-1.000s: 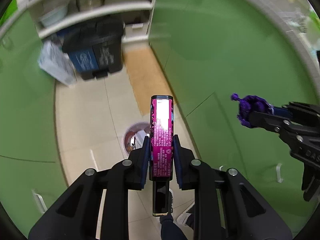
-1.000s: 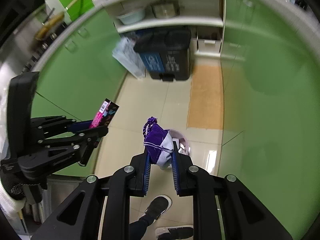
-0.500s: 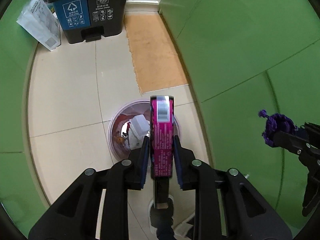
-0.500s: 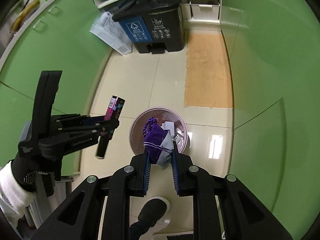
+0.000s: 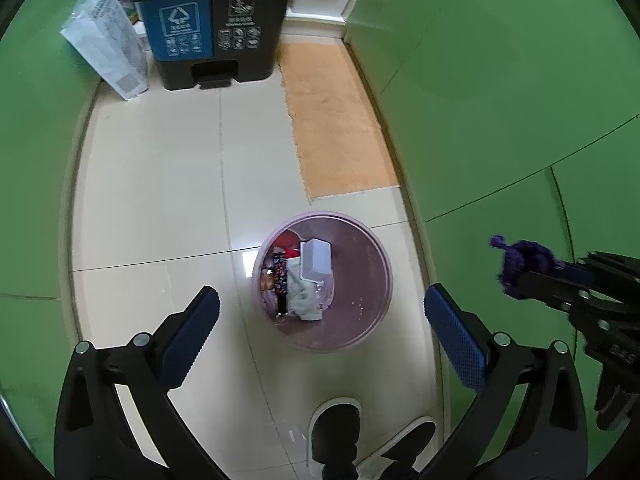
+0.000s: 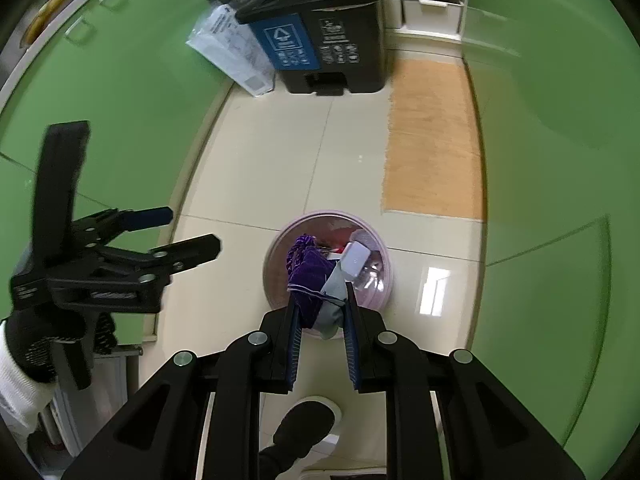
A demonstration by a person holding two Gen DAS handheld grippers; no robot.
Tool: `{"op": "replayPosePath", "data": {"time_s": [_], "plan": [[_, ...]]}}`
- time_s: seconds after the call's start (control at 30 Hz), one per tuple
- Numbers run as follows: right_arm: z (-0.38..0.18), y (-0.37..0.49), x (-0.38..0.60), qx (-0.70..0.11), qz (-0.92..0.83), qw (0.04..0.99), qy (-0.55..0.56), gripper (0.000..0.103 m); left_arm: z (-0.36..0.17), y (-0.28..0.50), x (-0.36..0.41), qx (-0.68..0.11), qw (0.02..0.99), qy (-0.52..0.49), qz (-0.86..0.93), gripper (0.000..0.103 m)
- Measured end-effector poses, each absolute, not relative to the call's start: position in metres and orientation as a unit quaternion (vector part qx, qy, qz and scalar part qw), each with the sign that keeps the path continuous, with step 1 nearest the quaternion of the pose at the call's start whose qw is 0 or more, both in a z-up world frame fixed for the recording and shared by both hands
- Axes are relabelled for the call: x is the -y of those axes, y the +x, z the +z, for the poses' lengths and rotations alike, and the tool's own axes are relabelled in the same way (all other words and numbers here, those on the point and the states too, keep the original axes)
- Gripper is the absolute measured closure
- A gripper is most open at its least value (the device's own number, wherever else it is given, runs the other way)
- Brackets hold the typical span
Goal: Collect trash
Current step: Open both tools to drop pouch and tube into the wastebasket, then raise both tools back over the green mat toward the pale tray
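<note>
Purple cloth pouch (image 6: 310, 280), with a pale grey lining showing at its lower edge, clamped between the blue pads of the right gripper (image 6: 322, 320); its knotted cord end points toward the pink bin (image 6: 276, 264) on the floor below. In the left wrist view the same pouch (image 5: 520, 256) appears at the right edge, beside and apart from the bin (image 5: 376, 280).

Left gripper (image 5: 320, 324): jaws have just been opening and now stand wide apart with nothing between them; the gripper hangs directly above the bin. A pink printed carton (image 5: 280, 280) lies inside the bin among other rubbish, including a white rectangular box (image 5: 316, 258), crumpled grey paper (image 5: 306, 298) and a red scrap (image 5: 286, 240).

Surface: cream floor tiles (image 5: 160, 184), glossy, with an orange mat (image 5: 336, 120) along the right. Green cabinet fronts (image 5: 500, 80) enclose the floor on both sides.

At the far end stands a black pedal bin (image 5: 218, 28) with blue and dark labelled halves, lid shut; a white printed bag (image 5: 108, 52) leans just beside it. The person's dark shoes (image 5: 336, 432) show at the lower edge.
</note>
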State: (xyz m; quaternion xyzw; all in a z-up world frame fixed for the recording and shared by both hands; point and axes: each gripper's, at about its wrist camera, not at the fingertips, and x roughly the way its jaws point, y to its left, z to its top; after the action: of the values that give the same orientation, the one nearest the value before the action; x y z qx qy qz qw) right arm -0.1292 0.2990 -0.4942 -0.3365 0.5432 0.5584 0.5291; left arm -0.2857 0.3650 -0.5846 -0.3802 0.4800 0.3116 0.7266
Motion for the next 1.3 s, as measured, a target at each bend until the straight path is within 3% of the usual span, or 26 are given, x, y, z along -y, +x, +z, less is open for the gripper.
{"op": "replayPosePath", "data": {"time_s": [0.33,0.47,0.53,0.57,0.6,0.67,0.7,1.0,1.2,1.3], "plan": [[-0.545,-0.158,-0.322,-0.542,0.572,0.499,-0.361,0.084,-0.574,-0.336,-0.365,-0.445,0.723,-0.405,0.337,0.003],[-0.562,-0.162,-0.327,-0.538,0.572,0.5,-0.366,0.076,-0.582,-0.346,-0.358,-0.437,0.723,-0.411,0.344,0.003],[-0.567,-0.164,-0.328,-0.533,0.571,0.503,-0.369,0.062,-0.586,-0.348,-0.355,-0.435,0.722,-0.414,0.344,0.003],[-0.567,-0.165,-0.328,-0.53,0.571,0.507,-0.369,0.041,-0.588,-0.349,-0.354,-0.434,0.722,-0.414,0.344,0.003],[-0.567,-0.164,-0.326,-0.53,0.573,0.51,-0.363,0.027,-0.588,-0.349,-0.353,-0.433,0.722,-0.414,0.345,0.003],[-0.568,-0.165,-0.326,-0.529,0.571,0.514,-0.361,0.011,-0.588,-0.35,-0.352,-0.432,0.722,-0.414,0.346,0.003],[-0.568,-0.165,-0.325,-0.527,0.569,0.518,-0.361,0.009,-0.588,-0.351,-0.352,-0.432,0.722,-0.414,0.347,0.003],[-0.538,-0.158,-0.306,-0.525,0.546,0.545,-0.359,0.007,-0.564,-0.346,-0.346,-0.431,0.729,-0.406,0.344,0.003],[-0.449,-0.143,-0.276,-0.535,0.534,0.573,-0.316,0.007,-0.501,-0.341,-0.336,-0.429,0.736,-0.395,0.344,0.003],[-0.393,-0.14,-0.261,-0.537,0.536,0.581,-0.294,0.007,-0.442,-0.335,-0.325,-0.426,0.745,-0.387,0.338,0.003]]}}
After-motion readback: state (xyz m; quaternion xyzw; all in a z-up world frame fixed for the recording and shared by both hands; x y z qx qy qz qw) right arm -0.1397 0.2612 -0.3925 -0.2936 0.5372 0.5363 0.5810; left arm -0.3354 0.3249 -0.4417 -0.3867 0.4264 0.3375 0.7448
